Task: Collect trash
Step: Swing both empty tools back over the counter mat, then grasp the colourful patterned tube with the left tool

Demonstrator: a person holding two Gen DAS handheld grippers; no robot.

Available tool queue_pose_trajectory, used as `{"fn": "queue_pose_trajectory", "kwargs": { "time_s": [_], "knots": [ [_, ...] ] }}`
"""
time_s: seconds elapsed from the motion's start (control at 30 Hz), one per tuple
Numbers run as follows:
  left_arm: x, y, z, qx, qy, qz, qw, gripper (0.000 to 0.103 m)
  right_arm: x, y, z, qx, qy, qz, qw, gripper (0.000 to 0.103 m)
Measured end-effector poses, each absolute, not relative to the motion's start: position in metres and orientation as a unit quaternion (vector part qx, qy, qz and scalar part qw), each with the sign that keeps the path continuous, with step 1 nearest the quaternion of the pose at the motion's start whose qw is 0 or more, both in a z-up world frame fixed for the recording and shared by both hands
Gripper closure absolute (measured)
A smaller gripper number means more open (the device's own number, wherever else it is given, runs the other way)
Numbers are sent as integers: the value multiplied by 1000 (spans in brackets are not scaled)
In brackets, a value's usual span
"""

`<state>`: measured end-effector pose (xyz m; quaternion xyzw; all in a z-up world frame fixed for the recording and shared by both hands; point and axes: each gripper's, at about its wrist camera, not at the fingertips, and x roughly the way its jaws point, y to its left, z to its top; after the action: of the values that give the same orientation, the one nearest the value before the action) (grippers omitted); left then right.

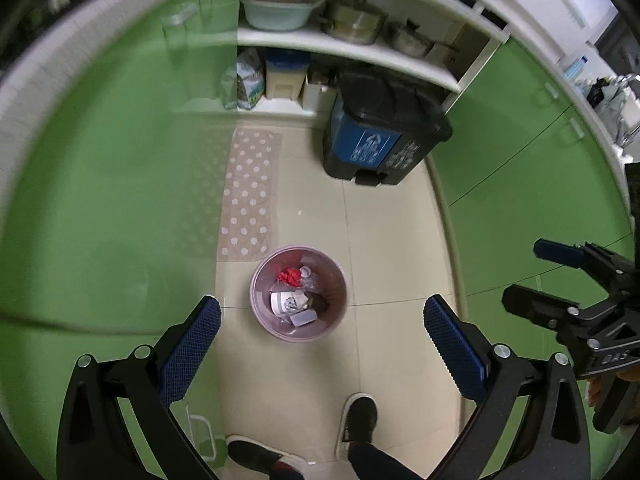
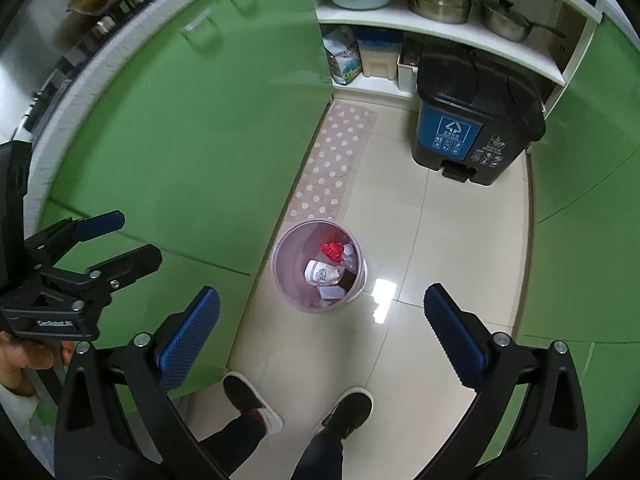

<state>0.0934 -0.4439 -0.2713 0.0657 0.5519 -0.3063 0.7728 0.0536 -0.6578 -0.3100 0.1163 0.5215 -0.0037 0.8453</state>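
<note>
A small pink wastebasket (image 1: 260,296) (image 2: 286,276) stands on the tiled floor. Inside lie a red crumpled wrapper (image 1: 290,277) (image 2: 331,251), a white paper cup (image 1: 286,302) (image 2: 320,273), a small white box (image 1: 303,318) and clear plastic. My left gripper (image 1: 322,322) hangs high above the basket, open, with nothing between its blue pads. My right gripper (image 2: 322,312) is also open and empty, well above the floor. Each gripper shows at the edge of the other's view: the right gripper (image 1: 532,276), the left gripper (image 2: 132,236).
A black and blue pedal bin (image 1: 380,136) (image 2: 476,120) stands by the open shelves with pots and a basin. A dotted mat (image 1: 250,192) (image 2: 336,160) lies along the green cabinets (image 1: 112,184). The person's shoes (image 1: 358,420) (image 2: 348,410) stand just below the grippers.
</note>
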Motion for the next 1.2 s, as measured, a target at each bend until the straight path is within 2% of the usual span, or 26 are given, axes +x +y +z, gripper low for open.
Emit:
{"fn": "queue_pose_trajectory", "kwargs": {
  "time_s": [0.27, 0.5, 0.83, 1.2],
  "knots": [
    [56, -383, -151, 40, 520, -283, 805, 6, 9, -621, -196, 95, 498, 24, 862, 3],
    [40, -294, -86, 15, 486, -217, 846, 6, 2, -556, -119, 58, 461, 91, 881, 3],
    [14, -146, -45, -22, 461, -116, 880, 6, 21, -429, -75, 12, 438, 195, 877, 3],
    [11, -54, -65, -35, 488, -86, 868, 6, 46, -300, -74, -39, 445, 271, 853, 3]
  ]
}}
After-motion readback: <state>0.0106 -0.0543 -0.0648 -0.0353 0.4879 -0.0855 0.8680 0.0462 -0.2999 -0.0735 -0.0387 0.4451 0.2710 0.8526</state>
